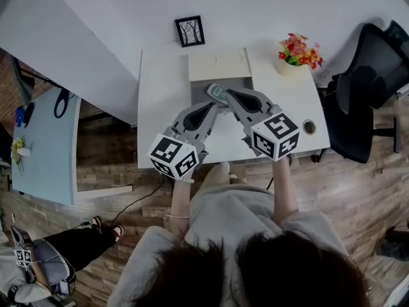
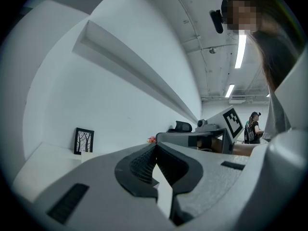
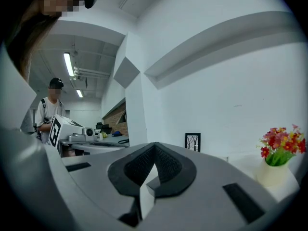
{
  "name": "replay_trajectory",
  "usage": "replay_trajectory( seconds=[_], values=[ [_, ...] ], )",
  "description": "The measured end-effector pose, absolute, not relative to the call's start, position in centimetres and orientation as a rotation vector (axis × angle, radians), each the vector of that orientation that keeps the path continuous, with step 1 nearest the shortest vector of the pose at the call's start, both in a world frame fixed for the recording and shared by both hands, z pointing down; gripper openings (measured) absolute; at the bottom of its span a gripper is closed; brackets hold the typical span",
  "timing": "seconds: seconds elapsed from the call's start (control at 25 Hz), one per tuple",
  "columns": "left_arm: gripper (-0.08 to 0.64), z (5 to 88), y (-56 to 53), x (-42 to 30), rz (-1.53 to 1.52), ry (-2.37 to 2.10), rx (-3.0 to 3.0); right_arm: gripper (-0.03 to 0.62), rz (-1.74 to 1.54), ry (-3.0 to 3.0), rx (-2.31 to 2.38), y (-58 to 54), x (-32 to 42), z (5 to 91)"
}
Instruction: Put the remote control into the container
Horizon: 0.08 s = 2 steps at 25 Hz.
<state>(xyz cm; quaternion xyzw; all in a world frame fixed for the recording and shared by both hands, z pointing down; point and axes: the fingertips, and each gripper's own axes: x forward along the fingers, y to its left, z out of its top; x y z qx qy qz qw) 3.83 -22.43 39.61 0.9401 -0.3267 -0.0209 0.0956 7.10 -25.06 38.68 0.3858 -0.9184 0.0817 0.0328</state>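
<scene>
A pale green remote control (image 1: 216, 93) lies on the grey container (image 1: 239, 84) at the back middle of the white table (image 1: 160, 107); whether it rests inside I cannot tell. My right gripper (image 1: 229, 94) is shut and empty, its tip right beside the remote's near end. Just left of it and nearer to me, my left gripper (image 1: 215, 107) is also shut with nothing in it. In the left gripper view the jaws (image 2: 155, 146) meet tip to tip, and the right gripper view shows its jaws (image 3: 155, 145) closed the same way. Both gripper cameras look over the table at the wall, so the remote is hidden in them.
A cream lid (image 1: 217, 63) lies behind the grey container. A framed tree picture (image 1: 190, 31) leans on the wall, and a flower pot (image 1: 295, 55) stands at the table's back right. A black chair (image 1: 367, 82) is at the right, and a light-blue table (image 1: 45, 146) at the left.
</scene>
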Motion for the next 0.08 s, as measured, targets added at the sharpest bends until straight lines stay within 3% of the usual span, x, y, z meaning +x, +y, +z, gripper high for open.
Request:
replay_trajectory(
  seconds=[0.08],
  values=[
    [0.003, 39.71, -22.36, 3.65, -0.060, -0.970, 2.786, -0.002, 0.250, -2.822, 1.193, -25.17, 7.13, 38.77]
  ],
)
